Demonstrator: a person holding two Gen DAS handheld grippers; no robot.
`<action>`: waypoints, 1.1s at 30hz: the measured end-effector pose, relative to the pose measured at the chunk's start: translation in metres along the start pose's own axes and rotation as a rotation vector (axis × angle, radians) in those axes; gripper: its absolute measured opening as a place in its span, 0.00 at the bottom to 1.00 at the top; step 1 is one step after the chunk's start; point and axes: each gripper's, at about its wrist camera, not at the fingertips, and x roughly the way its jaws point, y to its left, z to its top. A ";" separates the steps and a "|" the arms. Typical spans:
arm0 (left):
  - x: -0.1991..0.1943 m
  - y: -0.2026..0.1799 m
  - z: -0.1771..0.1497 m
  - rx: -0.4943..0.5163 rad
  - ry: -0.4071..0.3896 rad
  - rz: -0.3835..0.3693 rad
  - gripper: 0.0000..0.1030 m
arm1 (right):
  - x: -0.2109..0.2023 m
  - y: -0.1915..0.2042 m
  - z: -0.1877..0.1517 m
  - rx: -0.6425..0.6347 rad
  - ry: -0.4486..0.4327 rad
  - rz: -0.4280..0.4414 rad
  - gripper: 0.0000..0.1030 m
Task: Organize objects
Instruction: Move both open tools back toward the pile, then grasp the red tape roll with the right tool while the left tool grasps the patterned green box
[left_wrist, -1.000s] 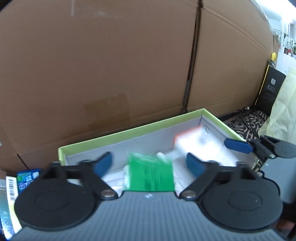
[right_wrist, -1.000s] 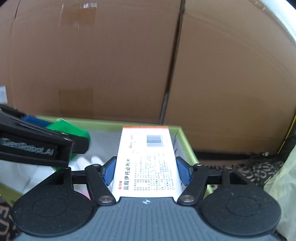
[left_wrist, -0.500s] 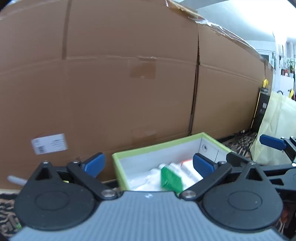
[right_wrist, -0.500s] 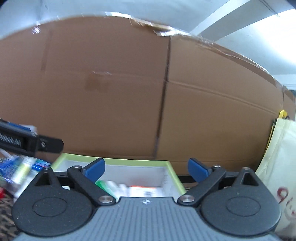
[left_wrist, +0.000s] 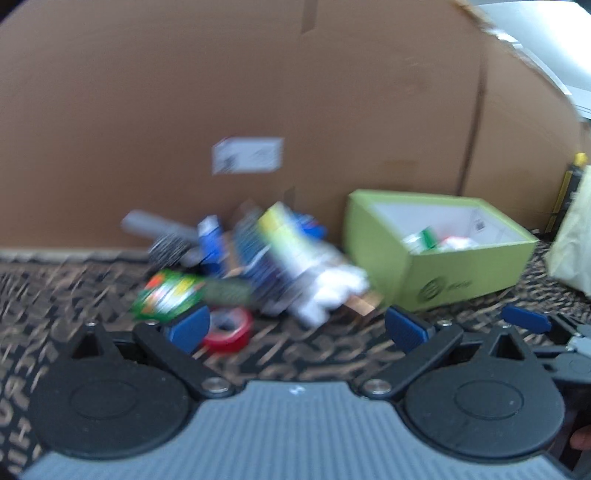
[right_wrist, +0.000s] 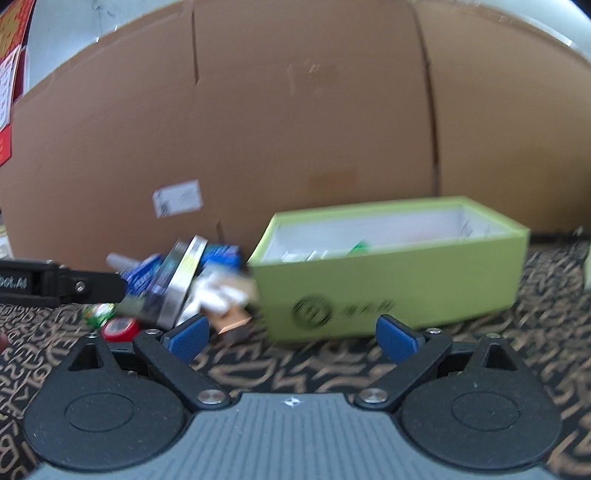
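Note:
A lime green box (left_wrist: 461, 273) (right_wrist: 388, 284) sits on the patterned mat, with a green packet (left_wrist: 428, 238) and white items inside. A blurred heap of boxes and packets (left_wrist: 280, 254) (right_wrist: 184, 284) lies to its left, with a red tape roll (left_wrist: 229, 328) (right_wrist: 120, 329) and a green round packet (left_wrist: 166, 293) in front. My left gripper (left_wrist: 295, 328) is open and empty, pulled back from the heap. My right gripper (right_wrist: 291, 338) is open and empty in front of the box. The left gripper's finger (right_wrist: 55, 284) shows in the right wrist view.
A tall cardboard wall (left_wrist: 258, 92) (right_wrist: 295, 129) with a white label (left_wrist: 247, 155) stands behind everything. A pale yellow bag (left_wrist: 572, 240) is at the far right. The mat (right_wrist: 535, 332) runs to the front.
Both grippers let go of their items into the green box, the left a green packet and the right a white medicine box, then pulled back and turned left toward the heap.

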 end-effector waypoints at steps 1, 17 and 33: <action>0.001 0.011 -0.005 -0.017 0.014 0.017 1.00 | 0.003 0.005 -0.003 0.006 0.017 0.012 0.97; 0.009 0.109 -0.003 -0.036 0.051 0.099 1.00 | 0.092 0.139 -0.004 -0.176 0.251 0.241 0.77; 0.104 0.099 0.023 0.104 0.086 0.058 0.93 | 0.082 0.145 -0.014 -0.240 0.274 0.241 0.44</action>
